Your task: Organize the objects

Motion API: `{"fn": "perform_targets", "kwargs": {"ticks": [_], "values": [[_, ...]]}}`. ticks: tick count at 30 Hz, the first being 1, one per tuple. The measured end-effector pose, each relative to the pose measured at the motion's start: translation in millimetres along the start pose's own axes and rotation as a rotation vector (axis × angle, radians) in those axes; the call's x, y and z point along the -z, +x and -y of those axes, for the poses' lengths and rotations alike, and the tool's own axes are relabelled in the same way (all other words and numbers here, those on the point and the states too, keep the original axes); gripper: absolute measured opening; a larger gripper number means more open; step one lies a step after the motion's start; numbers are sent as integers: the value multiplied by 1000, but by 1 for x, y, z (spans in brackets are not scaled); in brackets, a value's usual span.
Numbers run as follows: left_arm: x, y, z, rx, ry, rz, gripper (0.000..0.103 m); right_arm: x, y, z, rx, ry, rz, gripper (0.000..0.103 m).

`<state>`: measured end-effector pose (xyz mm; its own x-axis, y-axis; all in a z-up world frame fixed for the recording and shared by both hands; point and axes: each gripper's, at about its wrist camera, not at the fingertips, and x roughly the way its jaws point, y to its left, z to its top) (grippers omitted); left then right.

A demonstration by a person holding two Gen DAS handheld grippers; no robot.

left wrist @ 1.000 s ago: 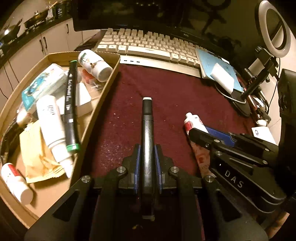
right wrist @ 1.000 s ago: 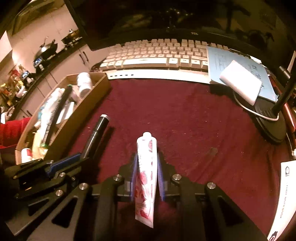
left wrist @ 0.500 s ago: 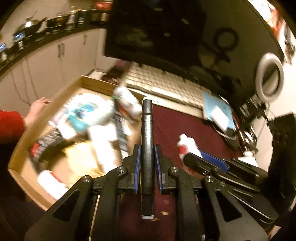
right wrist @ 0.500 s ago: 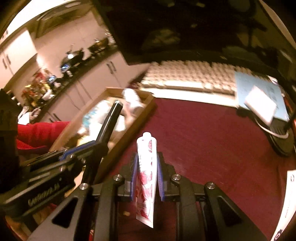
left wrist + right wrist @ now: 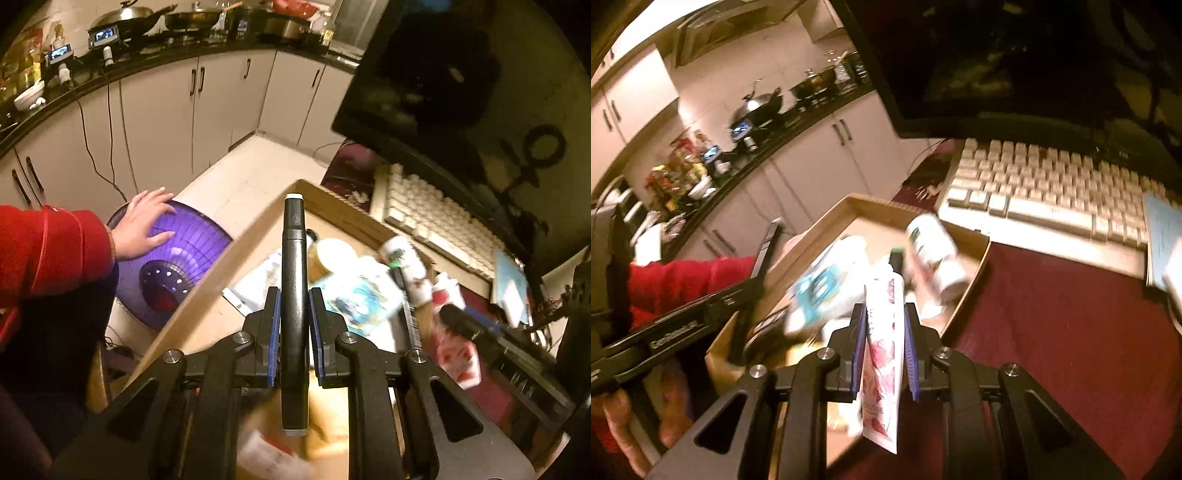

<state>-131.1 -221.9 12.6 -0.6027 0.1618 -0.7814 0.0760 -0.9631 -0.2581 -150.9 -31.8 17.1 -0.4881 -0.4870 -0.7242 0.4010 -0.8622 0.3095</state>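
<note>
A: So, where was the pen (image 5: pixel 294 295) in the left view?

B: Dead centre, clamped between the left gripper (image 5: pixel 294 325)'s blue pads (image 5: pixel 274 325), its barrel running up the middle of the frame with the white-tipped end near the box (image 5: pixel 207 295)'s far rim. The jaws were pressed tight on it.

A: And the tube (image 5: pixel 882 354)?

B: Pinched by the right gripper (image 5: pixel 884 350) in the lower centre of the right view, crimped end hanging toward the camera, cap end pointing up toward the box (image 5: pixel 971 280).

A: What lay under them?

B: The box filled the middle of both frames. In it, blurred, were a white bottle (image 5: pixel 936 254) at the upper right and a teal-printed pack (image 5: pixel 816 288) left of the tube. The left gripper hung over the box's left half.

A: Anything beside it?

B: The keyboard (image 5: pixel 1045 192) at upper right, on the dark red mat (image 5: pixel 1071 332). At left of the left view, a bare hand (image 5: pixel 142 225) rested on a purple fan (image 5: pixel 184 266).
</note>
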Motion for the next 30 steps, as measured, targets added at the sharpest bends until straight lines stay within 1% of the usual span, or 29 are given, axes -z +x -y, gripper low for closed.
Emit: {"fn": "perform_targets", "kwargs": {"ticks": [2,7,10,12,17,21,22,24,25,26,27,28,29,30], "values": [[-4,10,-5,-24,5,-13,14,-10,12,7,13,9,-12,18],[-7,34,-11,-23,16,-60,14,-14,32,5,43,-14,-44,18],[-7,45,-9,-25,38,-87,14,-13,39,7,45,-2,-50,18],[-7,49,-7,-28,52,-96,14,-14,43,9,32,10,-57,18],[-5,47,-6,-32,70,-93,14,-13,43,5,26,8,-52,19],[0,43,0,-64,96,-65,15,-13,41,6,5,21,-44,21],[2,41,3,-86,104,-58,15,-12,40,6,-6,28,-48,21],[5,37,10,-128,132,-36,23,-10,35,5,-13,28,-45,21],[7,35,14,-150,149,-20,25,-9,32,5,-9,26,-40,22],[9,31,19,-178,171,-1,31,-7,28,4,-3,25,-34,27],[11,28,23,-205,187,18,36,-5,24,3,2,23,-27,36],[14,23,27,-245,196,44,39,-3,19,3,6,22,-17,41],[16,20,29,-268,200,55,44,0,15,3,11,22,-8,50],[20,15,33,-297,209,73,48,4,9,2,14,23,3,55]]}}
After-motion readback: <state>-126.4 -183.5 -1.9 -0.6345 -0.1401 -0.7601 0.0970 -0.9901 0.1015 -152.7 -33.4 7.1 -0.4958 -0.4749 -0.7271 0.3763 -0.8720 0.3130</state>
